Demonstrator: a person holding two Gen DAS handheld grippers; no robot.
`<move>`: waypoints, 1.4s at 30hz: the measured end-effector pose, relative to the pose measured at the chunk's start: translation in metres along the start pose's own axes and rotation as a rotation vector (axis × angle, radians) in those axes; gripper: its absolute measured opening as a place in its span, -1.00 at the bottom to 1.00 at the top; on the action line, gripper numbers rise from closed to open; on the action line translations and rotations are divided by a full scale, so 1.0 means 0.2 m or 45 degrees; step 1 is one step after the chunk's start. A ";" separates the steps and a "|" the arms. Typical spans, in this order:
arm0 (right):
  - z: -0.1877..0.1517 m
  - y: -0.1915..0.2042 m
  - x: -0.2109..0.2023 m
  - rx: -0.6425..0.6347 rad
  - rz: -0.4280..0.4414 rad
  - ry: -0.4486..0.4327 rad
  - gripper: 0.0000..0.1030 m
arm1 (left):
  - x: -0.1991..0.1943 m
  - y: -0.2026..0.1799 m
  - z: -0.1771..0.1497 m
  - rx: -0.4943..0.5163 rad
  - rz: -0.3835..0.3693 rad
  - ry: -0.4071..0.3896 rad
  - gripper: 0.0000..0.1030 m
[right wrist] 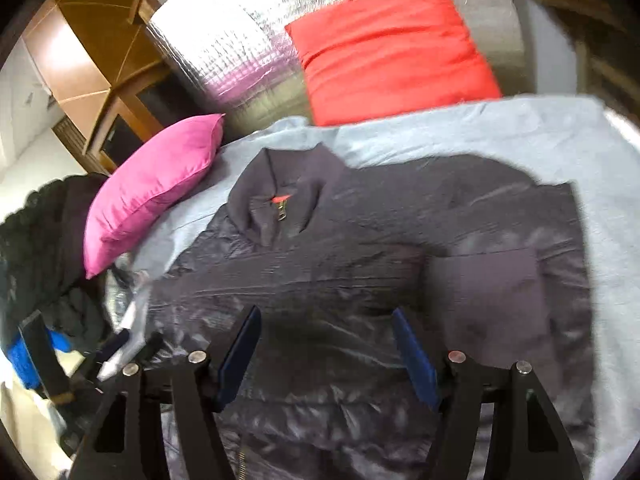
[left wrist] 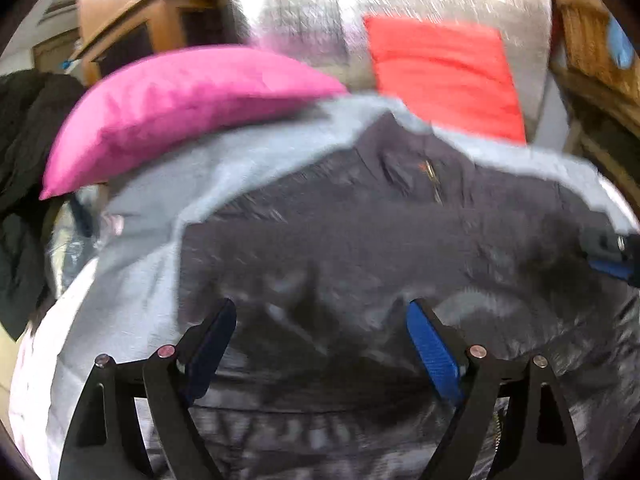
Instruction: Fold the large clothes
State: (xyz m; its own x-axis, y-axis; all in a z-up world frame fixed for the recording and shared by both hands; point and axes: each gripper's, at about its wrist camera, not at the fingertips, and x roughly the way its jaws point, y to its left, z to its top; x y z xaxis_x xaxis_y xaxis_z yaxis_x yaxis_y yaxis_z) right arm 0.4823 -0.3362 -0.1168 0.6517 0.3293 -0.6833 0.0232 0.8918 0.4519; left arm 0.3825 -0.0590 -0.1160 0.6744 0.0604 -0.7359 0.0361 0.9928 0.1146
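Note:
A dark navy quilted jacket (right wrist: pixel 360 264) lies front up on a light blue sheet (right wrist: pixel 500 128), its zipped collar (right wrist: pixel 280 204) pointing away and one sleeve folded across its right side. My right gripper (right wrist: pixel 326 320) is open and empty, just above the jacket's middle. My left gripper (left wrist: pixel 320 312) is open and empty, low over the same jacket (left wrist: pixel 380 232) near its left side. The right gripper's tip (left wrist: pixel 612 252) shows at the right edge of the left wrist view. The left wrist view is blurred.
A pink pillow (right wrist: pixel 156 188) lies at the jacket's upper left and a red pillow (right wrist: pixel 392 48) beyond the collar, against silver quilted padding (right wrist: pixel 240 32). Dark clothing (right wrist: pixel 36 248) is heaped at the left. A wooden cabinet (right wrist: pixel 100 64) stands behind.

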 end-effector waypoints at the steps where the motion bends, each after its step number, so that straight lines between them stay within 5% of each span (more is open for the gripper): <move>1: 0.00 -0.06 0.06 0.070 0.029 0.044 0.40 | 0.06 -0.04 -0.02 0.027 0.023 0.059 0.72; 5: -0.02 -0.21 0.15 0.249 0.134 0.082 0.36 | 0.13 -0.05 -0.07 0.011 0.031 0.076 0.73; 16: -0.03 -0.04 0.06 0.136 -0.041 0.050 0.39 | 0.17 -0.06 -0.07 0.005 0.032 0.094 0.75; 20: -0.06 0.09 -0.04 0.048 0.079 0.013 0.46 | 0.16 -0.05 -0.07 0.001 0.030 0.082 0.76; 25: -0.18 -0.03 0.17 0.105 0.048 0.203 0.51 | 0.15 -0.04 -0.07 -0.001 0.022 0.085 0.76; 29: -0.18 -0.01 0.16 0.047 0.019 0.171 0.50 | 0.05 0.05 -0.04 -0.076 -0.034 0.062 0.76; 32: -0.19 0.00 0.16 0.023 -0.003 0.169 0.51 | -0.05 0.14 -0.04 -0.147 0.054 -0.051 0.76; 35: -0.20 0.02 0.16 0.024 -0.019 0.158 0.52 | 0.11 0.15 -0.09 -0.086 0.080 0.107 0.77; 42: 0.01 0.12 0.02 0.051 0.090 0.032 0.53 | 0.14 0.20 -0.11 -0.120 0.087 0.061 0.81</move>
State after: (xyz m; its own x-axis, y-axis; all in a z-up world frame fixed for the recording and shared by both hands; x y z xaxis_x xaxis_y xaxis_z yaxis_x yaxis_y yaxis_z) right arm 0.4867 -0.3141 -0.1075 0.6337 0.3988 -0.6629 0.0084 0.8533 0.5214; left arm 0.3871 -0.0146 -0.1471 0.6368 0.1309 -0.7599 -0.0797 0.9914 0.1040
